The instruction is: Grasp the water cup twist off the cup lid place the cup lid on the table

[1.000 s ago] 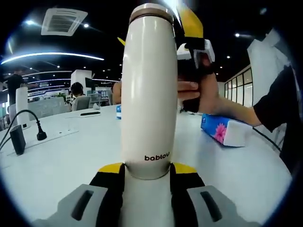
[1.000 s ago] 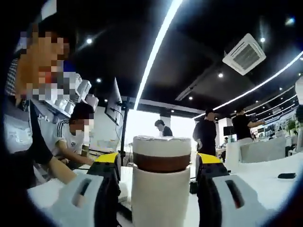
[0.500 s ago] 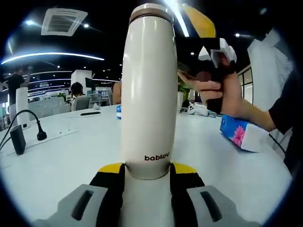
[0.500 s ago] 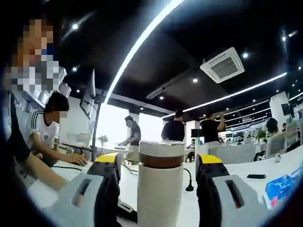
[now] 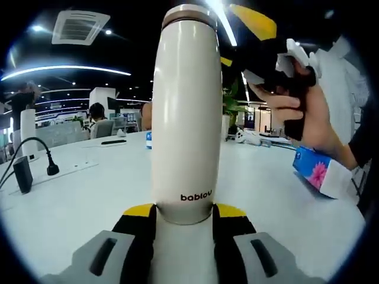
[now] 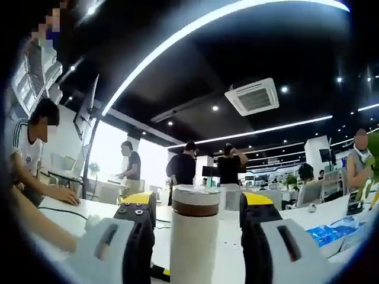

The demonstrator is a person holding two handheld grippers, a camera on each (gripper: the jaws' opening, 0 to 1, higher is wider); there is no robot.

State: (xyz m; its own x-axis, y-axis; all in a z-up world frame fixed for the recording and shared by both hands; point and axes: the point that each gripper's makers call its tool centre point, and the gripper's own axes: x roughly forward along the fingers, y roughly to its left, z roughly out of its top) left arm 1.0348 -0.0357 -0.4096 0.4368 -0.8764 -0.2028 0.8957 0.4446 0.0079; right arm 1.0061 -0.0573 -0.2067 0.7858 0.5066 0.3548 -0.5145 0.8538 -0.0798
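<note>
Cream-coloured water cup (image 5: 186, 112) stands upright on the white worktop (image 5: 77, 195), pinched low by the left hand-held gripper (image 5: 185, 222). Its brown-banded cup lid (image 6: 195, 200) remains on, sitting between the spread jaws of the right hand-held gripper (image 6: 195, 222); twisting and placing remain. Open worktop lies all around, a tissue pack (image 5: 323, 171) off to one side.

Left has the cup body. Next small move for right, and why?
Probably close the right gripper on the brown-banded lid, then twist. In the right gripper view the lid of the tall cream water cup sits between the open jaws with gaps on both sides. The left gripper grips the cup's base over the white table, lid on.
</note>
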